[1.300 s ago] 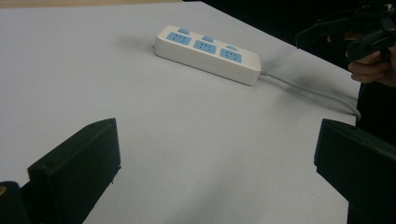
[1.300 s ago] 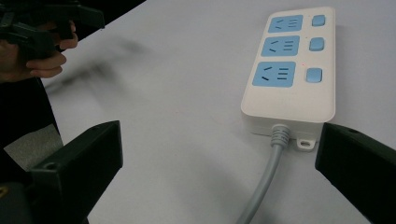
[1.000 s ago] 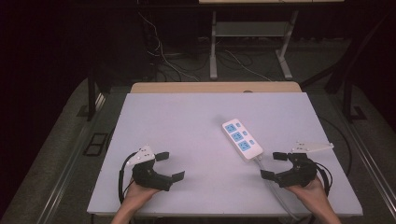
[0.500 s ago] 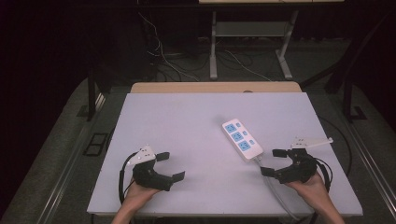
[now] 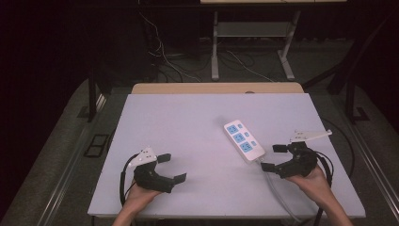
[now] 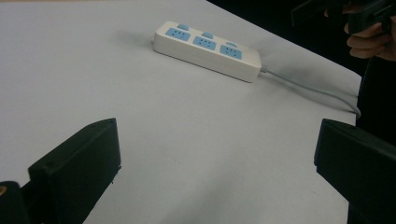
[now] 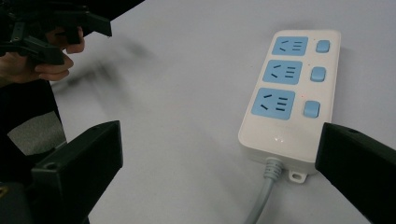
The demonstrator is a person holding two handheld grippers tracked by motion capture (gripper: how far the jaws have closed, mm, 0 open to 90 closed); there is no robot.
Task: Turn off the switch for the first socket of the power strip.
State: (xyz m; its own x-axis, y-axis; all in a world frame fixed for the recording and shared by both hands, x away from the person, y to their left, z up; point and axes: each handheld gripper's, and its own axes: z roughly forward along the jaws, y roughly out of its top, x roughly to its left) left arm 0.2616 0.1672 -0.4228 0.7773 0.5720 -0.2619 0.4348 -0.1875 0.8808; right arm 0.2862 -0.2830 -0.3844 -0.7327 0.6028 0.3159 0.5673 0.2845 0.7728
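power strip likely light, rigid, smooth; grip across narrow sides | left gripper spread, empty | right gripper spread, empty

Power strip on table right of centre; right gripper just beside it, left gripper well apart

dim room, table evenly lit (soft shadows), sharp focus.

Power strip cord: cut off by the bottom edge in the right gripper view.
Socket markings: too small to read from above.
Left hand: partly blurred.
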